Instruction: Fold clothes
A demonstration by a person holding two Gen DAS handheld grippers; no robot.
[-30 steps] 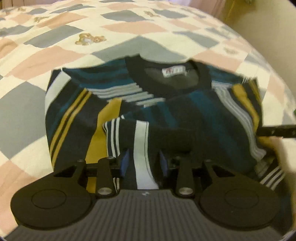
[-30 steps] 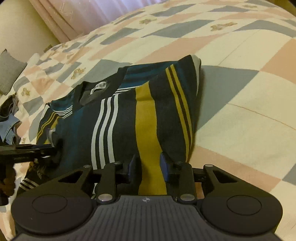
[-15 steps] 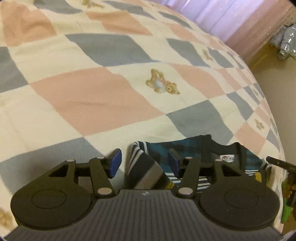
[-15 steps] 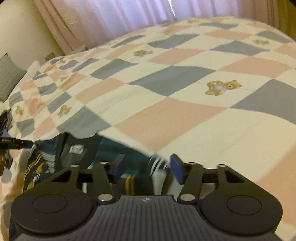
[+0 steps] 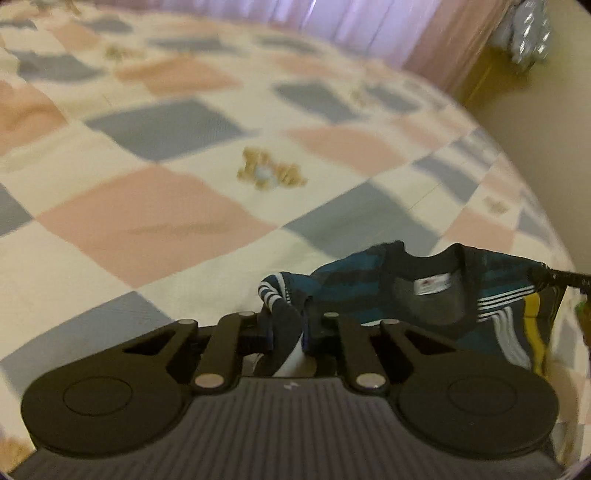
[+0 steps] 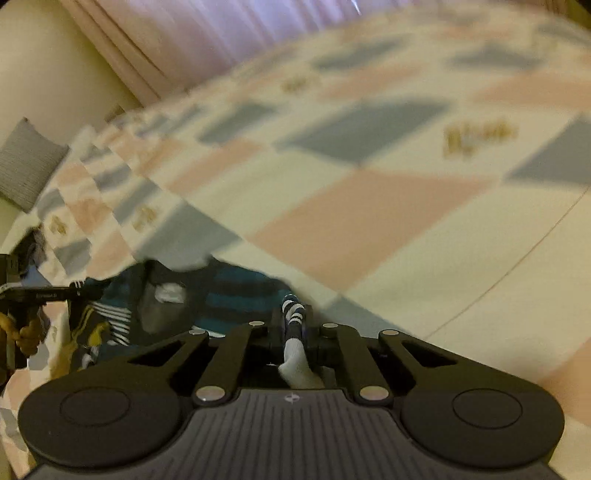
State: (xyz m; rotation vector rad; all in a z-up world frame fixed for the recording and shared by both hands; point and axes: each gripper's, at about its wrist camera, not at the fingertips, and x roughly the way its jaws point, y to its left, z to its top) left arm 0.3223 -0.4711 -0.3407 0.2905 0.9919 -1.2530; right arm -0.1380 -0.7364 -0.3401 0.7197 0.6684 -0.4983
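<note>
**Both grippers clamped on the striped sweater at the near edge of the bed**

The left gripper (image 5: 286, 334) has its jaws closing, and a bunched fold of the sweater (image 5: 406, 291) sits pinched between them, dark cloth with white stripes showing in the narrow gap. The right gripper (image 6: 294, 334) is also closing, with a thin roll of the same sweater (image 6: 229, 291) caught between its jaws; a navy-and-white striped edge pokes out above the fingers and a white bit of cloth hangs below them.

The sweater is dark with teal bands, white stripes and a mustard-yellow stripe. It lies low in both views, close in front of the grippers, on the bed (image 5: 155, 218). In the left wrist view its dark neckline faces the camera, with a small white label (image 5: 432, 286) inside the collar. The far shoulder stretches toward the right edge of that view, where the black tip of the right gripper meets it. In the right wrist view the left gripper shows at the left edge, with part of a hand (image 6: 22, 332) below it.

The bedspread is a cream patchwork of pink and grey squares with small teddy-bear prints (image 5: 269, 173). Pink curtains (image 6: 207, 33) hang behind the bed, and a grey cushion (image 6: 26, 162) lies at its far left corner. Both views are blurred.
</note>
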